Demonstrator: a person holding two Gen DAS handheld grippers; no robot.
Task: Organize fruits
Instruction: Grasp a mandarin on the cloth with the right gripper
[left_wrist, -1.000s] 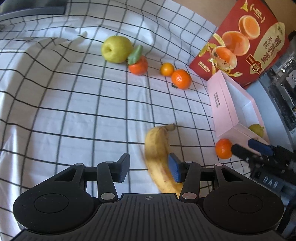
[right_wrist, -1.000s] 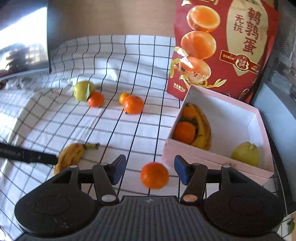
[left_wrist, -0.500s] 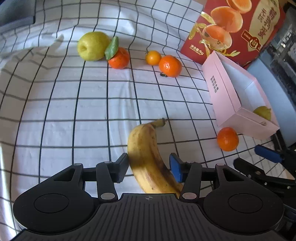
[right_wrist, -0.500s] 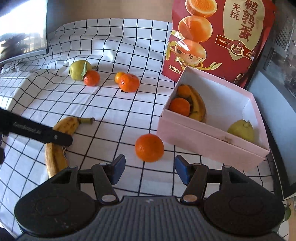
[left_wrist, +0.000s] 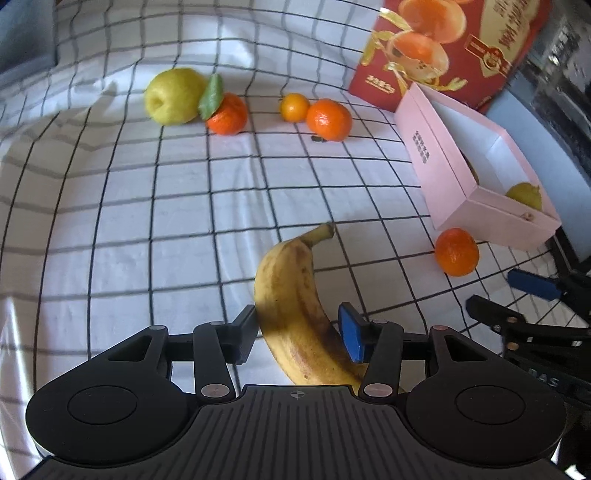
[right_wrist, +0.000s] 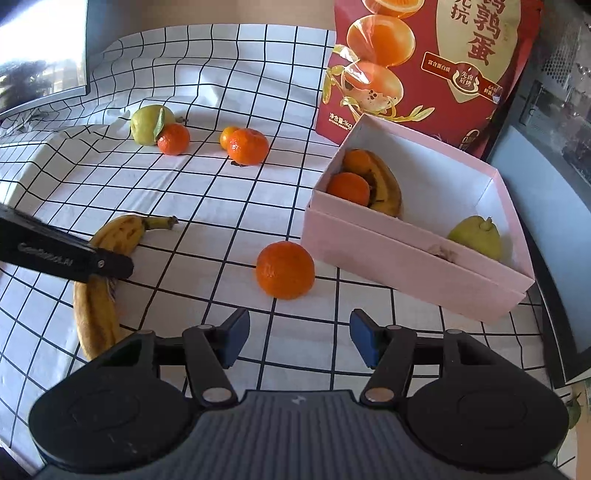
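The left gripper (left_wrist: 299, 334) stood spread around the banana (left_wrist: 295, 306), which lay on the checked cloth (left_wrist: 129, 221) with its stem pointing away toward the pink box (left_wrist: 461, 173); one pad seemed to touch the peel on the near-left side while the blue pad stood a little off it, though the fisheye made that contact hard to confirm. The banana looked ripe and freckled, so it was probably soft and easily bruised: a light squeeze across the thick middle, where the jaws already straddled it, seemed the best hold, since the curved ends would likely slip or pivot. The right gripper (right_wrist: 299, 341) was also spread, empty, hovering just short of the lone tangerine (right_wrist: 285, 269) that sat beside the box's near wall. That fruit appeared firm, round and light, liable to roll, so a centred pinch across its widest part seemed wise. The box already held a banana, two tangerines and a green pear-like fruit (right_wrist: 476, 236). A yellow-green apple (left_wrist: 173, 96) and three more oranges waited farther back on the cloth.
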